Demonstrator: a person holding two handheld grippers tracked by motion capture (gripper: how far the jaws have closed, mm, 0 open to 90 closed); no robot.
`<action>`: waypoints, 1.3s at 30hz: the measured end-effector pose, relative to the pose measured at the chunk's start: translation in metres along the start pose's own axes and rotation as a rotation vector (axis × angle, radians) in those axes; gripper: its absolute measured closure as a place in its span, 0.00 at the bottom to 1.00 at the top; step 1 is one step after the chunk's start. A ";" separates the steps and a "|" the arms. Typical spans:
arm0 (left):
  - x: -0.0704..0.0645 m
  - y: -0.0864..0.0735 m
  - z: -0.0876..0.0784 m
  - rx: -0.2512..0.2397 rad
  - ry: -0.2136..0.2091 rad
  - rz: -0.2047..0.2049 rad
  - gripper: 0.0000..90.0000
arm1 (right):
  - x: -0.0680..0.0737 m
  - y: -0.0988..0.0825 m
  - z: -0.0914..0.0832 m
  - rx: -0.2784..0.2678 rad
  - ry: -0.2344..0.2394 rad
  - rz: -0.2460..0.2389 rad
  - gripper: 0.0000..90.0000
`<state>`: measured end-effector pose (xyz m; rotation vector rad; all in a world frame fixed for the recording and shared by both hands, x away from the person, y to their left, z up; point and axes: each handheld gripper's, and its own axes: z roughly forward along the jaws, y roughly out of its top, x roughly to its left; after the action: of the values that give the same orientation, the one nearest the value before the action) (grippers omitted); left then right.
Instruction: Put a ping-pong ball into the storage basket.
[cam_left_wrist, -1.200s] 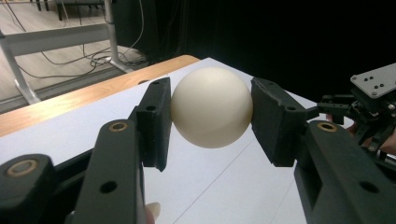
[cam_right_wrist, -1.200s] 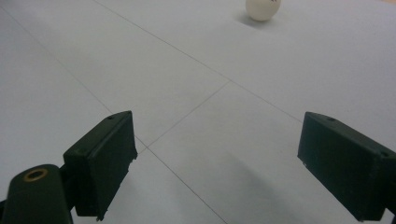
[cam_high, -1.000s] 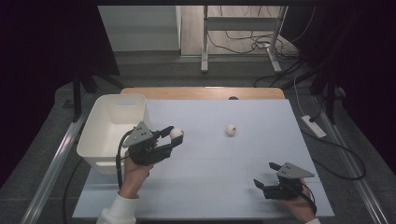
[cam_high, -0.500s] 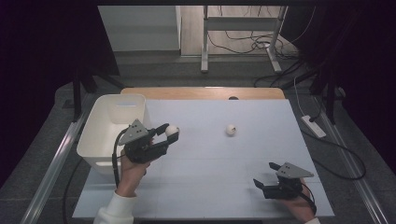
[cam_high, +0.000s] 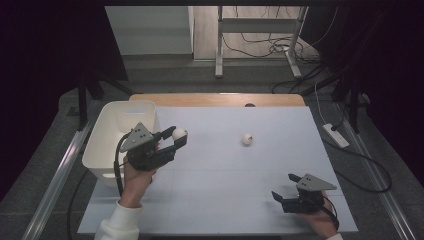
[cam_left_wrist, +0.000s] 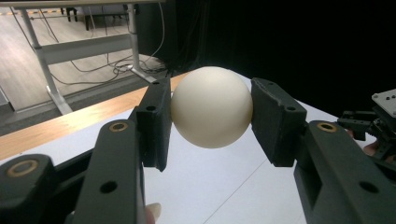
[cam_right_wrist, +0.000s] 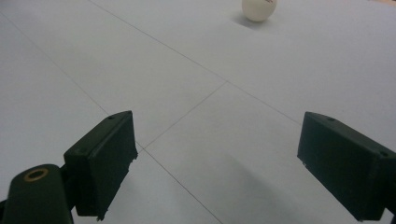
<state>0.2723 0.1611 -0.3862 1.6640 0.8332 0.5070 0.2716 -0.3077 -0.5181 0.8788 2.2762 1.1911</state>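
Note:
A white ball (cam_high: 179, 133) is clamped between the black jaws of my left gripper (cam_high: 176, 137), which a hand holds above the table just right of the white bin (cam_high: 127, 104). In the left gripper view both pads press the sides of the ball (cam_left_wrist: 211, 106). A second white ball (cam_high: 247, 139) lies loose on the white table top, and it also appears far ahead in the right gripper view (cam_right_wrist: 259, 9). My right gripper (cam_high: 282, 186) rests low near the front right of the table. Its jaws stand wide apart over bare table (cam_right_wrist: 224, 154).
The white table (cam_high: 225, 200) has a wooden strip (cam_high: 215, 99) along its far edge. Beyond it are a desk frame (cam_high: 260, 30) and cables on the floor. A power strip (cam_high: 335, 135) lies off the right side. A metal rail (cam_high: 60, 170) runs along the left.
My left gripper has shifted slightly left and away toward the bin, with the ball still in its jaws. The right gripper and the loose ball have stayed put.

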 end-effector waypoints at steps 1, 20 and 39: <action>0.000 0.000 0.000 0.000 0.001 -0.002 0.56 | 0.000 0.000 0.000 0.000 0.000 0.000 0.13; 0.013 0.011 -0.010 0.001 0.070 -0.020 0.56 | 0.000 0.001 -0.001 0.003 -0.003 0.002 0.13; 0.030 0.021 -0.018 -0.012 0.110 -0.051 0.56 | -0.001 0.001 -0.002 -0.006 -0.011 0.007 0.13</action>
<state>0.2841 0.1930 -0.3647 1.6114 0.9493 0.5711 0.2712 -0.3087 -0.5164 0.8899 2.2611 1.1932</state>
